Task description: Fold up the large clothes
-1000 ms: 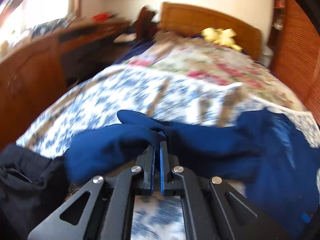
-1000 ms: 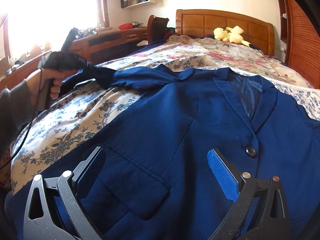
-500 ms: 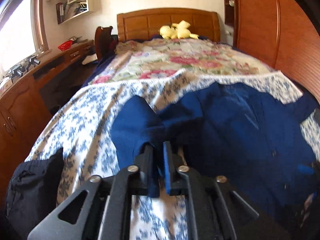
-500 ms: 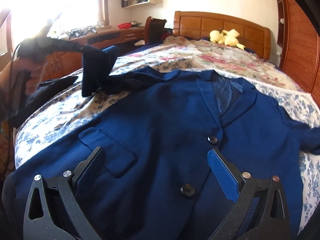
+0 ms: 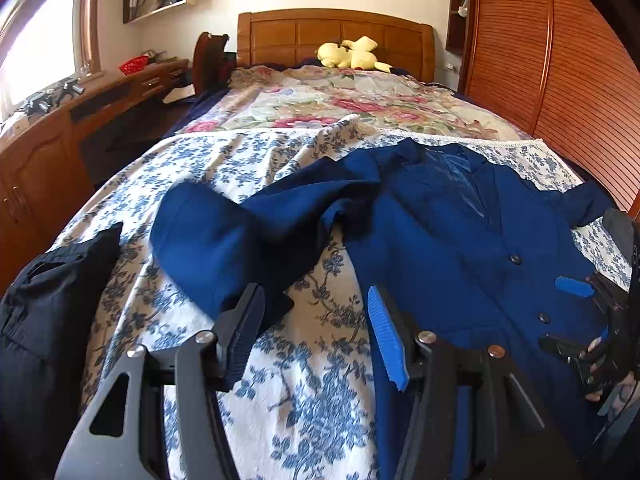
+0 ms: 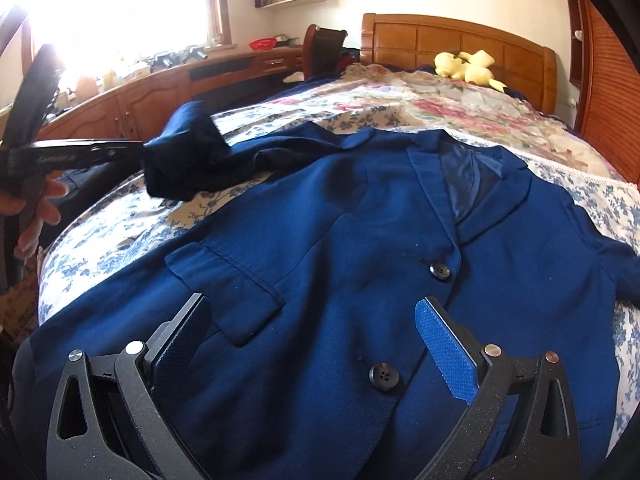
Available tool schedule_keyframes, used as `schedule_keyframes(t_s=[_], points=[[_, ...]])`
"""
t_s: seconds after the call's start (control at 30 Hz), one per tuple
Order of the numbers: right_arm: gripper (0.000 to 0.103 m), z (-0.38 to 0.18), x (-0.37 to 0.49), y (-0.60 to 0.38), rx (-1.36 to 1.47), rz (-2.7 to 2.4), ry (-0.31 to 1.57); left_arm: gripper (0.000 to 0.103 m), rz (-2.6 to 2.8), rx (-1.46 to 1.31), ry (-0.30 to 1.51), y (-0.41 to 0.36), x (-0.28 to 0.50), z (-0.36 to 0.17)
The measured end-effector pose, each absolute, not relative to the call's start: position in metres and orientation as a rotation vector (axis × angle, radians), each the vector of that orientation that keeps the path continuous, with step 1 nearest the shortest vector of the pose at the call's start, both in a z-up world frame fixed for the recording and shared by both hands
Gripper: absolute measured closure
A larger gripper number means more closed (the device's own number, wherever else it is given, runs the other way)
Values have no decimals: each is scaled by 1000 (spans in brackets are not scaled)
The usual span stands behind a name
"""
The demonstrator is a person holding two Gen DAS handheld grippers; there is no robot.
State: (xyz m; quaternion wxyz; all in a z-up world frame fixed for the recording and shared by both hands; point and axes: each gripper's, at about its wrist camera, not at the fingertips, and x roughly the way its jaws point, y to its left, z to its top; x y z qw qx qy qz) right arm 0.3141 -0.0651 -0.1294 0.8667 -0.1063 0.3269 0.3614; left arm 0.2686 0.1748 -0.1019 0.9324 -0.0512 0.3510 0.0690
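Note:
A navy blue blazer (image 6: pixel 340 240) lies face up on the bed, buttons closed, collar toward the headboard; it also shows in the left wrist view (image 5: pixel 460 240). Its left sleeve (image 5: pixel 224 248) lies bunched on the bedspread, the cuff folded back toward me. My left gripper (image 5: pixel 316 312) is open and empty just behind the sleeve's cuff. It shows side-on in the right wrist view (image 6: pixel 132 148) at the sleeve's end. My right gripper (image 6: pixel 316 320) is open and empty above the blazer's lower front, near the pocket flap (image 6: pixel 224 276). It also appears in the left wrist view (image 5: pixel 576 308).
A blue-flowered bedspread (image 5: pixel 304 392) covers the bed. A dark garment (image 5: pixel 44 300) lies at the left edge. A yellow plush toy (image 5: pixel 352 54) sits by the wooden headboard (image 5: pixel 336 32). A wooden desk (image 6: pixel 152 92) runs along the left, a slatted wardrobe (image 5: pixel 560 60) on the right.
My left gripper was shut on the sleeve, swung it around, then opened and let it go; the sleeve now lies on the bedspread. The right gripper stayed open over the blazer.

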Motion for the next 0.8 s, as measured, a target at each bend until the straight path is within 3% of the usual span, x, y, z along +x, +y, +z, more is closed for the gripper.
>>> schedule_keyframes(t_s=[0.3,0.8], points=[[0,-132,314,-64,-226,755,689,50,290,-80,693,205,245,-103],[0,-132,314,-64,-223,758,687,50,341,-266,867,269,284,-177]])
